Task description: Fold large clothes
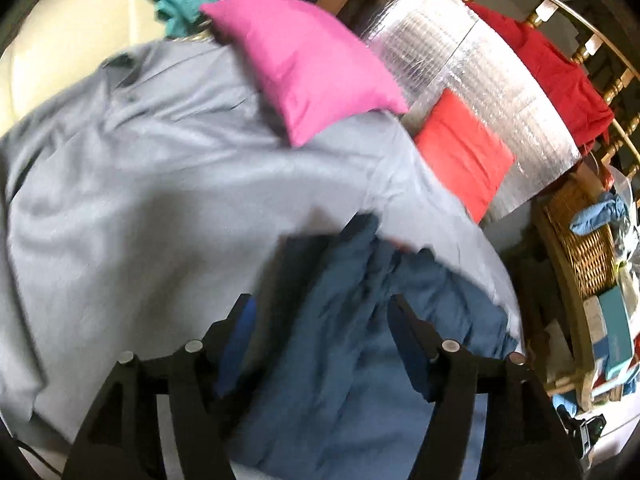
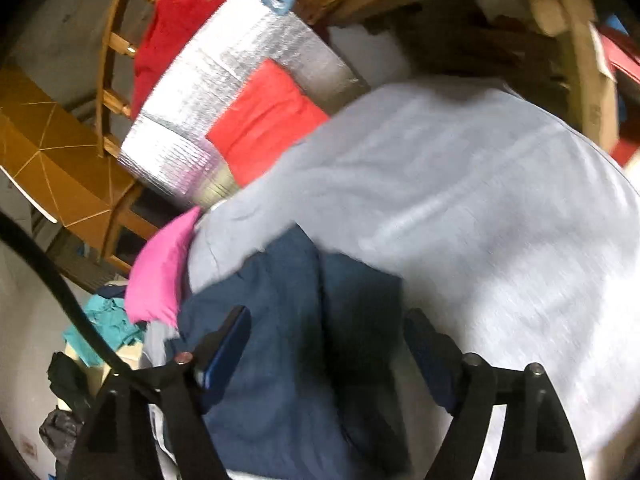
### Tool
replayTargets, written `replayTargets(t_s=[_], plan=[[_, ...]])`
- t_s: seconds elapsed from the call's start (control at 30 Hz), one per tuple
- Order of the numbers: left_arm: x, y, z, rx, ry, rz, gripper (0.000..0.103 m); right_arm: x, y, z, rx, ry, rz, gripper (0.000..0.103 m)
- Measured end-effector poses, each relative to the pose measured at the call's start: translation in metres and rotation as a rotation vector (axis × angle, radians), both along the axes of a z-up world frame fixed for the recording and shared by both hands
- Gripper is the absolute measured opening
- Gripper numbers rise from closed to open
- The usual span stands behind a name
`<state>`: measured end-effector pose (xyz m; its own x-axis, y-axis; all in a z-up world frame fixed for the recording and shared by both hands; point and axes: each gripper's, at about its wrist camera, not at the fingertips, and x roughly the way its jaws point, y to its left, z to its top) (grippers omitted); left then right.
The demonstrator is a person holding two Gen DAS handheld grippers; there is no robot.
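Both tongs stood apart and held nothing: left tongs (image 1: 320, 320) and right tongs (image 2: 326, 334) hovered over blue cloth (image 1: 352, 340) beside the grey shirt (image 1: 140, 160).

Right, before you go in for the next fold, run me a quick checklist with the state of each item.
1. Left gripper open, nothing pinched: ok.
2. Right gripper open, nothing pinched: ok.
3. Dark blue garment lying below both grippers: ok.
4. Grey shirt spread flat: not ok, it is rumpled and partly over the blue garment.
5. Pink cushion off the work area: not ok, it rests on the grey shirt.
6. Edges of the blue garment in view for a grasp: cannot tell, both pictures are blurred.
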<state>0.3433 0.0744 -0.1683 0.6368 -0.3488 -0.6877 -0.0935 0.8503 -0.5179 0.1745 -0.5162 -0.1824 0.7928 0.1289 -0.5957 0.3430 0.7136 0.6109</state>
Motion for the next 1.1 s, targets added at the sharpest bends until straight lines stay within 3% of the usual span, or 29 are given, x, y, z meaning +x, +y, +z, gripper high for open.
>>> replayTargets(t_s=[0.13, 0.3, 0.4, 0.43, 0.47, 0.53, 0.57, 0.67, 0.77, 0.87, 0.97, 1.03, 1.1], plan=[[0.051, -0.03, -0.012, -0.017, 0.026, -0.038, 0.069, 0.07, 0.007, -0.018, 0.05, 0.038, 0.061, 0.082], [0.094, -0.061, -0.04, -0.018, 0.084, -0.103, 0.069, 0.143, 0.017, -0.042, -0.053, 0.121, 0.1, 0.082], [0.11, -0.072, -0.044, 0.02, 0.118, -0.112, 0.068, 0.166, 0.014, -0.05, -0.053, 0.113, 0.134, 0.082], [0.11, -0.073, -0.044, 0.04, 0.118, -0.117, 0.068, 0.17, 0.016, -0.052, -0.053, 0.112, 0.145, 0.078], [0.113, -0.076, -0.045, 0.076, 0.115, -0.125, 0.068, 0.175, 0.019, -0.054, -0.052, 0.11, 0.167, 0.055], [0.116, -0.075, -0.047, 0.112, 0.104, -0.122, 0.049, 0.181, 0.031, -0.06, -0.104, 0.149, 0.198, 0.032], [0.117, -0.075, -0.05, 0.126, 0.113, -0.119, 0.033, 0.181, 0.037, -0.061, -0.146, 0.169, 0.202, 0.024], [0.121, -0.069, -0.052, 0.12, 0.11, -0.104, 0.005, 0.173, 0.045, -0.045, -0.235, 0.143, 0.199, 0.017], [0.119, -0.067, -0.039, 0.099, 0.032, -0.086, 0.005, 0.161, 0.044, -0.02, -0.253, 0.037, 0.138, 0.016], [0.118, -0.073, -0.031, 0.188, -0.035, -0.063, 0.005, 0.162, 0.048, -0.02, -0.293, 0.015, 0.098, 0.016], [0.126, -0.07, -0.05, 0.256, 0.019, -0.028, 0.005, 0.178, 0.045, -0.056, -0.282, 0.107, 0.073, 0.016], [0.13, -0.062, -0.065, 0.232, 0.086, -0.016, 0.005, 0.183, 0.037, -0.079, -0.218, 0.17, 0.071, 0.02], [0.127, -0.049, -0.059, 0.172, 0.084, -0.002, 0.005, 0.178, 0.03, -0.075, -0.165, 0.159, 0.045, 0.03]])
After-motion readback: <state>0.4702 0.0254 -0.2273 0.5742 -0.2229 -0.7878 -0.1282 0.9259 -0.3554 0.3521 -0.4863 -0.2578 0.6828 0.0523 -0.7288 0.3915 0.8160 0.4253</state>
